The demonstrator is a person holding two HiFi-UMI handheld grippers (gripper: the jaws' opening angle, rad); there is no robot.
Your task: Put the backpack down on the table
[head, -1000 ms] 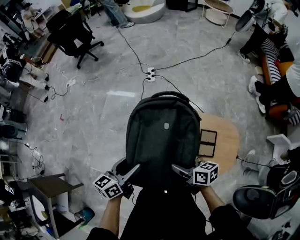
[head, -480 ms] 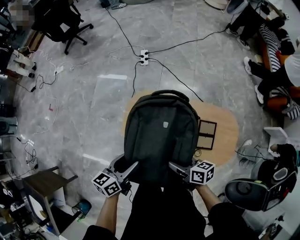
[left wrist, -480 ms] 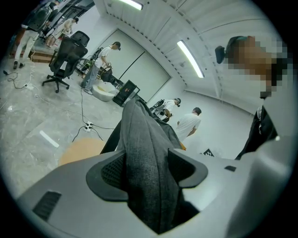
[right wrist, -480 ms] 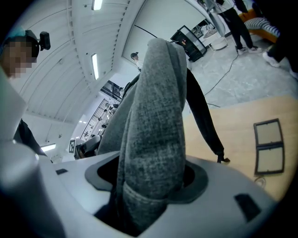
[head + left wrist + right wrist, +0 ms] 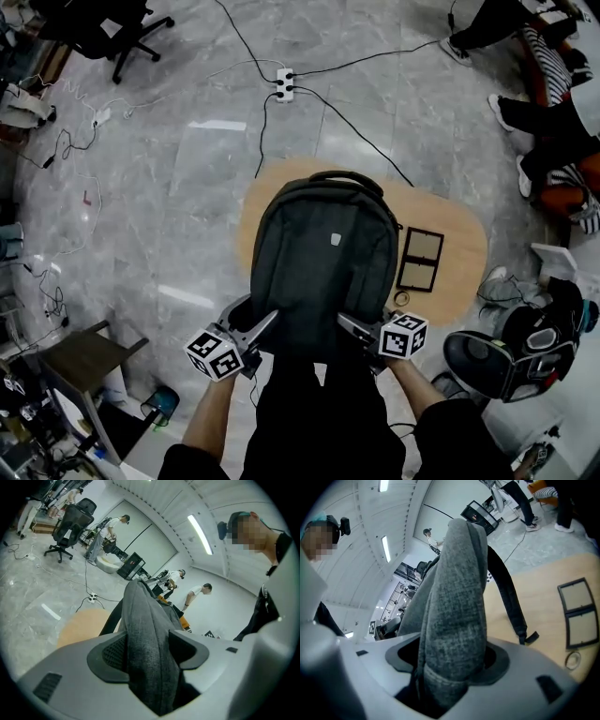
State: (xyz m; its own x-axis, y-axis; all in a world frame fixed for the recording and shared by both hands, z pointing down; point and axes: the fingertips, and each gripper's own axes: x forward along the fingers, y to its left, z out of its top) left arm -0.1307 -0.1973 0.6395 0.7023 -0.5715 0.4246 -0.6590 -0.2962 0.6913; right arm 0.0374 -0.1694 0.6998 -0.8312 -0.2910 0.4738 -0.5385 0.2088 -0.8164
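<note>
Holding backpack (image 5: 323,267) over table (image 5: 464,251)

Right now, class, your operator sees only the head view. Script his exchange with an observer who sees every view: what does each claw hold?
Operator: What is the left claw holding?
Observer: It is shut on a fold of the backpack, its grey fabric.
Operator: And the right claw?
Observer: Shut on a thicker grey fold.
Operator: Anything loose underneath?
Observer: A black strap hangs free, seen against the table near a double frame.
</note>
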